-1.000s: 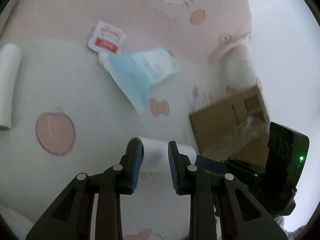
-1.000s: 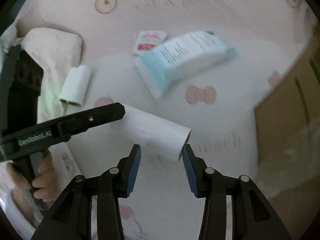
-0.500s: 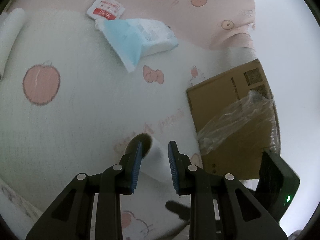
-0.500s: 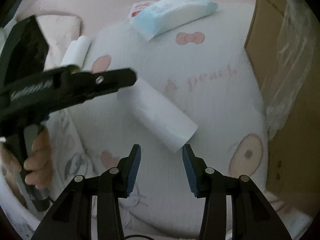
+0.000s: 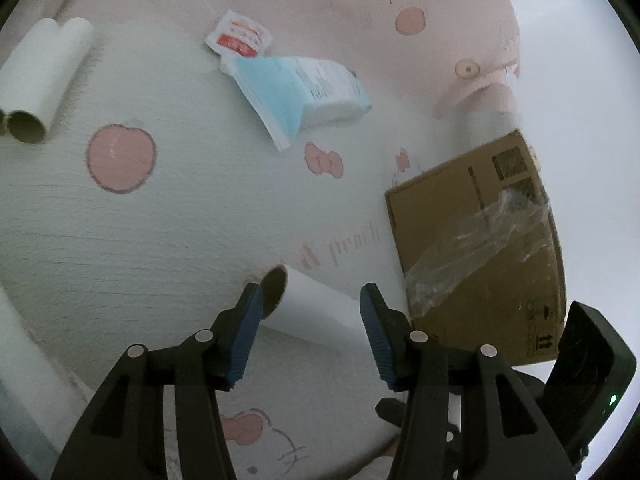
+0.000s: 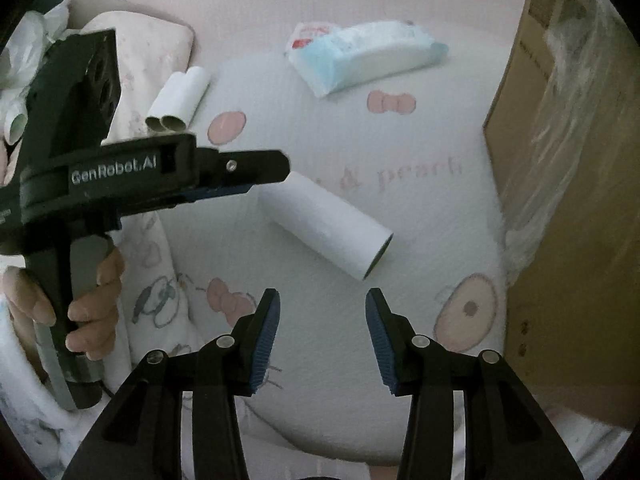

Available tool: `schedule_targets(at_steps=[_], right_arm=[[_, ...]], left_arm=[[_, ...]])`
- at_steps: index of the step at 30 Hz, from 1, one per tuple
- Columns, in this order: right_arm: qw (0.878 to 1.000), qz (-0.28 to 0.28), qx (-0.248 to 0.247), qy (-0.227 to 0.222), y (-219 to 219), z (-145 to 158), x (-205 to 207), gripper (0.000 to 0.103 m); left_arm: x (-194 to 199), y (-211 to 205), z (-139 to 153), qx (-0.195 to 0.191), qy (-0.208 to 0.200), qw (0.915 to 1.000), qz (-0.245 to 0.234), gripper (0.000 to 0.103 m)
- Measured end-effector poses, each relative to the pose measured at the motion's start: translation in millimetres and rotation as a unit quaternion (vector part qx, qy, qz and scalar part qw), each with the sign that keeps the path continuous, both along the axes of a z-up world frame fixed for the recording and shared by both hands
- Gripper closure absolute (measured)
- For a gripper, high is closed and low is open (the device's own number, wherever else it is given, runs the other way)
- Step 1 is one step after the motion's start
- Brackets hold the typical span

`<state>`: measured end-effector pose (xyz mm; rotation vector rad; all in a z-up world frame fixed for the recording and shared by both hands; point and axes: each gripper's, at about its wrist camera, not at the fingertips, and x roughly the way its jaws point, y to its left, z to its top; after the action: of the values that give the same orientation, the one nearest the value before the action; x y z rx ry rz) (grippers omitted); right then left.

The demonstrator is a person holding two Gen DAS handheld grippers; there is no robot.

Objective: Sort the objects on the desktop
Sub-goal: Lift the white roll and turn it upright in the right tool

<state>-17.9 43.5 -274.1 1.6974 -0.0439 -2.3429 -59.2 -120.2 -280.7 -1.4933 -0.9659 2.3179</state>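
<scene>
Two paper tubes beside pillow

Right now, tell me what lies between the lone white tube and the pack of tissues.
Only bare printed cloth: nothing stands between the white tube and the tissue pack, in the right wrist view.

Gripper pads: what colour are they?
Blue, ribbed pads on black fingers; clearest in the right wrist view.

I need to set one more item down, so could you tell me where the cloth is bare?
Free: the wide patch between the paired tubes, the tissue pack and the lone tube. Crowded: beside the cardboard box, where the left gripper, jaws just opened, straddles that tube.
</scene>
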Motion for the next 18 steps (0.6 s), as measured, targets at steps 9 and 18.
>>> schedule_targets(at_steps=[9, 18], right_arm=[[0.999, -0.040, -0.007, -0.017, 20, -13, -38, 0.065], [0.998, -0.053, 0.006, -0.028, 30, -23, -58, 0.090]], left_arm=[[10, -1, -8, -0.005, -0.017, 0.9996, 0.023, 0.074], [4, 17, -17, 0.011, -0.028, 0.9994, -0.019, 0.074]])
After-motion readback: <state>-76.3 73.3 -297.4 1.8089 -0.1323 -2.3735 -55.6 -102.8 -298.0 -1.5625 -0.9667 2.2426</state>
